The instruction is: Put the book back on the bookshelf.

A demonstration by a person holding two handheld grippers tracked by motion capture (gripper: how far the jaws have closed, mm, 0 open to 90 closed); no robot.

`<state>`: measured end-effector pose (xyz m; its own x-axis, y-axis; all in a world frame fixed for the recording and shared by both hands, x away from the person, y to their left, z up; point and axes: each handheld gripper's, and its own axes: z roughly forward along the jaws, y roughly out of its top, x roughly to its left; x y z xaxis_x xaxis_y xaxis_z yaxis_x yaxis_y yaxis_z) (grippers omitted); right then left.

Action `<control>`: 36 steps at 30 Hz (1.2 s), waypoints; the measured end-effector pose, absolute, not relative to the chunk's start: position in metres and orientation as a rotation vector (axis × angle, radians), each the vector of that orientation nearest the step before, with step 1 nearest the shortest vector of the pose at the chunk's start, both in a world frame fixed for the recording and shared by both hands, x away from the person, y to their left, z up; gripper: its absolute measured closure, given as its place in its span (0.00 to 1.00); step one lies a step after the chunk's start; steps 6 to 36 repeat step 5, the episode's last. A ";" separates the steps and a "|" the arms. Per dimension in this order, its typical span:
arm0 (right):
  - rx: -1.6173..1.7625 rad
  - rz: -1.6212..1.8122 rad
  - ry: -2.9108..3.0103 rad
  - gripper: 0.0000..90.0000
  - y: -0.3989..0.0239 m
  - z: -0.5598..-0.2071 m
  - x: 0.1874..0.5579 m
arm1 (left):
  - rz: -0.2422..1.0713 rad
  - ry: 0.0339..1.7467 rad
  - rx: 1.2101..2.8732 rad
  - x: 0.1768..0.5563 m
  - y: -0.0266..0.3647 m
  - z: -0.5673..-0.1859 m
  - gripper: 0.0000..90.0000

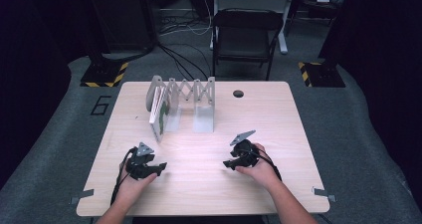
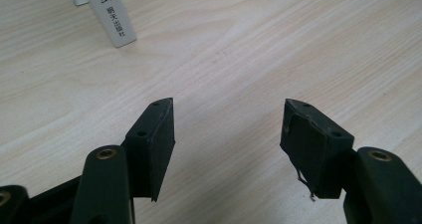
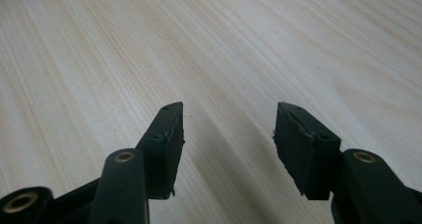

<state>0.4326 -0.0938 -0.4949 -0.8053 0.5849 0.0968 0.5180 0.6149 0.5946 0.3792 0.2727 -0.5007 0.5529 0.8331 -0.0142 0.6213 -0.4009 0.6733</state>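
A book (image 1: 159, 115) with a white spine stands leaning in the left end of a grey expanding rack (image 1: 186, 92) at the back of the wooden table (image 1: 278, 119). Its spine foot (image 2: 113, 22) with printed characters appears at the top left of the left gripper view. My left gripper (image 1: 160, 168) rests low over the table's front left, open, with bare wood between its jaws (image 2: 229, 129). My right gripper (image 1: 227, 164) sits at the front right, pointing left, open as well, nothing between its jaws (image 3: 228, 129).
The rack's right bookend (image 1: 204, 117) stands free of books. A round cable hole (image 1: 238, 93) lies near the table's back edge. A black folding chair (image 1: 246, 35) stands behind the table, with cables and yellow-black floor plates (image 1: 104, 74) around it.
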 end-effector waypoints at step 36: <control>0.977 0.961 2.708 0.48 -0.094 -0.495 0.434 | 0.455 1.145 2.173 0.382 0.267 -0.507 0.39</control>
